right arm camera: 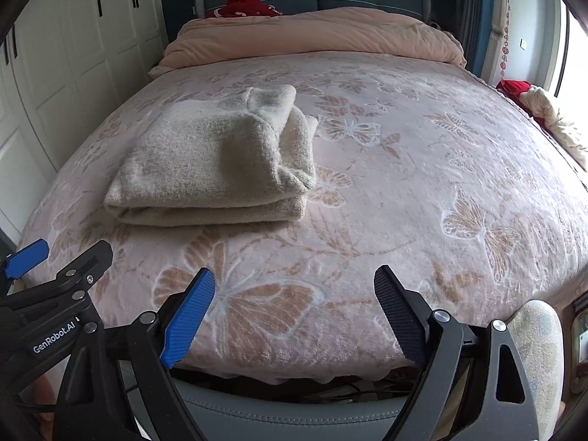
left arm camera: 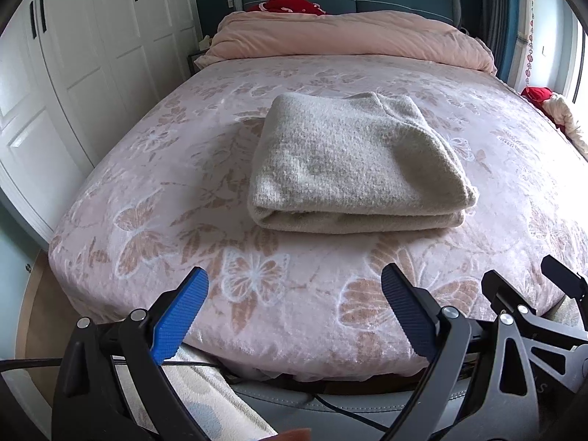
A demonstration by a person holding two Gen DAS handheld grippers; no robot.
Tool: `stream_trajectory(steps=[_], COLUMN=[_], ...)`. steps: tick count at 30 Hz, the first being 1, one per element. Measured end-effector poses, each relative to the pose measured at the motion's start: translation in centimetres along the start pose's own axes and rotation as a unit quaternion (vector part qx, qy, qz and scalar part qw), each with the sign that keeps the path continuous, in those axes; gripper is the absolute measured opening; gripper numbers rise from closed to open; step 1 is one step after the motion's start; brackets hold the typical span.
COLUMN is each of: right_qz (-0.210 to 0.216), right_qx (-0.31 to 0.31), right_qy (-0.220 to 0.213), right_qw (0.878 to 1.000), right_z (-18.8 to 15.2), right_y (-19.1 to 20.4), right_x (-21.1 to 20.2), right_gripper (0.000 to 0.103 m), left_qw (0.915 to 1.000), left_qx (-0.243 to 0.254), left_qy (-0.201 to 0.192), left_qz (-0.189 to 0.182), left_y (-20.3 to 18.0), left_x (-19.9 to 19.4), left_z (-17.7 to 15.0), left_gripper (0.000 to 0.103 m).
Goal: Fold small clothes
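Observation:
A beige knit sweater (left arm camera: 352, 161) lies folded into a thick rectangle in the middle of the bed; it also shows in the right wrist view (right arm camera: 217, 169), left of centre. My left gripper (left arm camera: 294, 283) is open and empty, held back over the foot edge of the bed, apart from the sweater. My right gripper (right arm camera: 294, 279) is open and empty too, over the foot edge to the right of the sweater. The right gripper's fingers (left arm camera: 514, 294) show at the lower right of the left wrist view. The left gripper's fingers (right arm camera: 55, 268) show at the lower left of the right wrist view.
The bed has a pink butterfly-patterned cover (left arm camera: 183, 220). A rolled pink duvet (left arm camera: 349, 36) and red cloth (left arm camera: 286, 2) lie at the headboard. White wardrobe doors (left arm camera: 73, 55) stand left. Crumpled red and cream cloth (right arm camera: 540, 110) lies at the right edge by the window.

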State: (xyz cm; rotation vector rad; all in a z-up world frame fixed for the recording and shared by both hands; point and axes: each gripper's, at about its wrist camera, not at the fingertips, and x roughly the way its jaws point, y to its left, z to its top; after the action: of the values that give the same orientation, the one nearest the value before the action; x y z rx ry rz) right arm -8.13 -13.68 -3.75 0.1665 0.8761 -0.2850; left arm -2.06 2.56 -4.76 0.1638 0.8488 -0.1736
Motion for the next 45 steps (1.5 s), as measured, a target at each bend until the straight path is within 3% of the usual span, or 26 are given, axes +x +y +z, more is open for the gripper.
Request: stream_trajectory(steps=[45], right_qz=[-0.002], right_qx=[0.002], right_qy=[0.009], right_qw=[1.0], right_z=[-0.33], right_y=[0.17], right_x=[0.46], right_gripper=[0.086], left_qw=[0.9998], left_qx=[0.007], left_qy=[-0.006], left_qz=[0.017], left_y=[-0.2], left_x=[0.17], left_z=[-0.18], left_gripper=[0.088])
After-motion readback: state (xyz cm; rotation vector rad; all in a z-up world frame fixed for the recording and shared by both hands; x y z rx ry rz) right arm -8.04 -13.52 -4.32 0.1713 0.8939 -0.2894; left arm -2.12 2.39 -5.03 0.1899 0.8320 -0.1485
